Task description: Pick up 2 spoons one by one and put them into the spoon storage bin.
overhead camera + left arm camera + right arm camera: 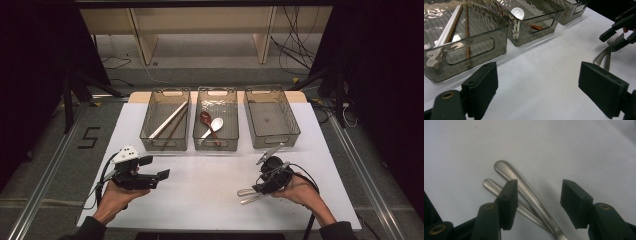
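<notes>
Forks [529, 200]: you are hovering your right gripper [537, 203], jaws apart and not clamping, over two forks lying on the desk [200, 190]. Chopsticks and spoons are sitting binned; the right bin [270, 119] is waiting empty. Your left gripper [537, 87] is resting open, holding nothing.

White table [210, 190] with three clear bins [218, 125] in a row and two metal forks [248, 195].
</notes>
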A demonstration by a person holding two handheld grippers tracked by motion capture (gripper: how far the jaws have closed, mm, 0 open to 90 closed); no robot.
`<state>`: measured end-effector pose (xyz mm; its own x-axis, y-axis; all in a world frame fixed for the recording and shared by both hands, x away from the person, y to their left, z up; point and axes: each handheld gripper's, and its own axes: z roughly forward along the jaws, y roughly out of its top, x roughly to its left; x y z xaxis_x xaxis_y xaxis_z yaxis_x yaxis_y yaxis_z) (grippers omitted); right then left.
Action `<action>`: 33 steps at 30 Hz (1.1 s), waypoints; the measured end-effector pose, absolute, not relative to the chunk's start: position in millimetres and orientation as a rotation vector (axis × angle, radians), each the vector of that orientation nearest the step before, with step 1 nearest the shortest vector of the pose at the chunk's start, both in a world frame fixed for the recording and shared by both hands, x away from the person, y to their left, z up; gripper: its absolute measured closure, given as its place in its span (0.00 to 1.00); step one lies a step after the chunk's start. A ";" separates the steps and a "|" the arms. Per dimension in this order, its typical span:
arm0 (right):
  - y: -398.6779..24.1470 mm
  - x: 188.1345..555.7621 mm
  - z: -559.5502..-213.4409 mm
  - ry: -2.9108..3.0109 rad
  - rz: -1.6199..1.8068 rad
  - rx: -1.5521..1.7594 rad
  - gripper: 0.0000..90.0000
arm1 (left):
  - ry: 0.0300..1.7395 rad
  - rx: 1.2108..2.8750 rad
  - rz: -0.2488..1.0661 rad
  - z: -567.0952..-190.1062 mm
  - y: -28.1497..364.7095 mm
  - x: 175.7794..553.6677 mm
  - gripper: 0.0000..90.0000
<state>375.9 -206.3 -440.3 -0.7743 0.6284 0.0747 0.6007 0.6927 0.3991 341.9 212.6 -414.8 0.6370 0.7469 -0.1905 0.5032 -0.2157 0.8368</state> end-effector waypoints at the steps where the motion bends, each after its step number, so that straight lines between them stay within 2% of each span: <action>1: -206.6 375.9 -440.9 2.837 0.619 1.018 0.53 | 0.992 1.879 0.313 -414.8 212.7 341.9 0.17; 33: -200.8 377.9 -452.5 2.873 0.423 0.872 0.55 | 0.994 1.883 0.319 -415.2 211.2 342.1 0.17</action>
